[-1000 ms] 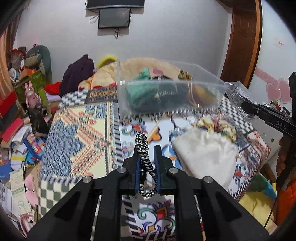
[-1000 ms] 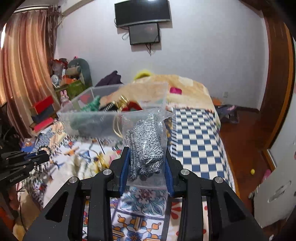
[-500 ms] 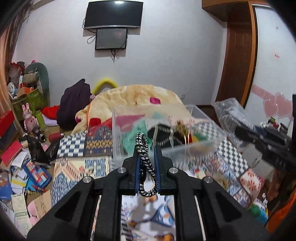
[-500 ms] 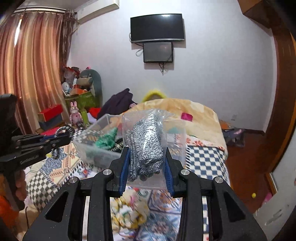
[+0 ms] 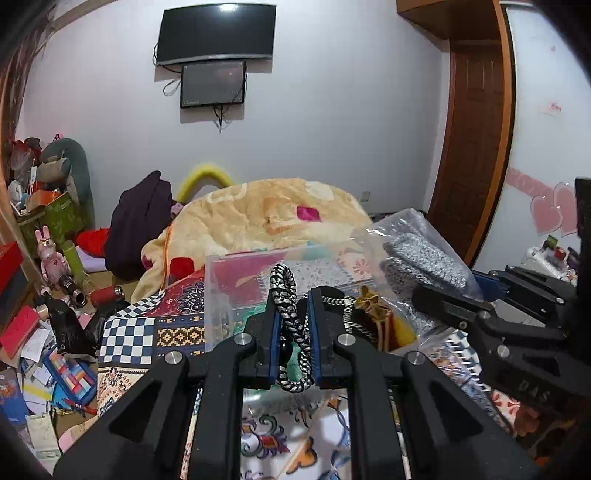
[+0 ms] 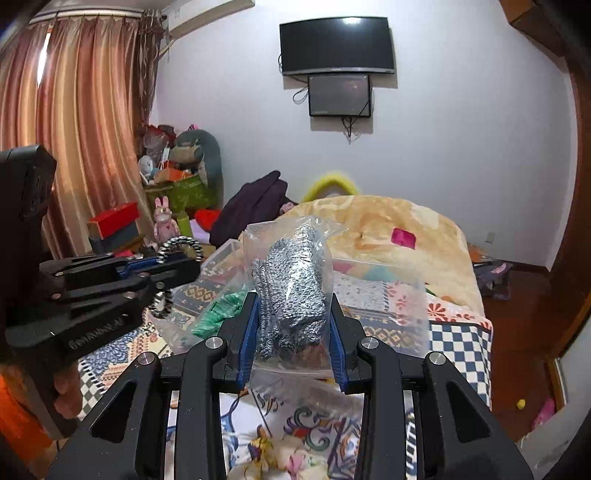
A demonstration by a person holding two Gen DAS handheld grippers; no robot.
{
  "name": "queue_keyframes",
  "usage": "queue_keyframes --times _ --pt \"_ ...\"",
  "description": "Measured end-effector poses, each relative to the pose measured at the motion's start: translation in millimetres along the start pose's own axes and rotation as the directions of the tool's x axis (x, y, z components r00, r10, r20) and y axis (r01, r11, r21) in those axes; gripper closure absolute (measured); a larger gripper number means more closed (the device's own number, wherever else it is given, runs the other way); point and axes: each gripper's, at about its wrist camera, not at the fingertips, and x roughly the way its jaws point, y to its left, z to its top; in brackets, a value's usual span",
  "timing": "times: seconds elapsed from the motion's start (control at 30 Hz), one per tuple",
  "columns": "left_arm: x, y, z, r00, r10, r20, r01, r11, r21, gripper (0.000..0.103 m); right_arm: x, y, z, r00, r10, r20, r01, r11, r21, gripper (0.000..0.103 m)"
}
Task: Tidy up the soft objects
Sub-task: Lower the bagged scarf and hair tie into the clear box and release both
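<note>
Far left in the left wrist view: floor clutter (image 5: 40,354) of papers and boxes, a pink rabbit figure (image 5: 50,254) standing among it. Further in, a patchwork bedspread (image 5: 129,339) on the bed, with a dark garment (image 5: 138,225) and a peach blanket (image 5: 266,218) heaped at the far end. On the wall above, a black television (image 5: 216,33).

Centre: left tongs (image 5: 293,332), narrow and clamped on a black-and-white braided cord loop (image 5: 286,295), the loop standing upright between the blue pads (image 5: 274,336), one end poking above the tips, the other curling below. Just behind, a clear plastic bin (image 5: 236,273) on the bedspread, holding green fabric, a chain and something gold.

Right: right tongs (image 6: 291,332), gripping a clear plastic bag of grey knit gloves (image 6: 291,291), bag upright and raised above the bed, level with the bin's right end; from the left wrist view the same bag (image 5: 421,258) close beside the cord. Beyond, a brown wooden door (image 5: 476,147) and pink heart stickers (image 5: 554,212) on the wall.
</note>
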Motion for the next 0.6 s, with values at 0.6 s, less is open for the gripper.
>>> queue_keyframes --times 0.6 --pt "63 8 -17 0.99 0.004 -0.14 -0.007 1.0 -0.017 0.089 48 8 -13 0.988 -0.024 -0.155 0.011 0.997 -0.08 0.069"
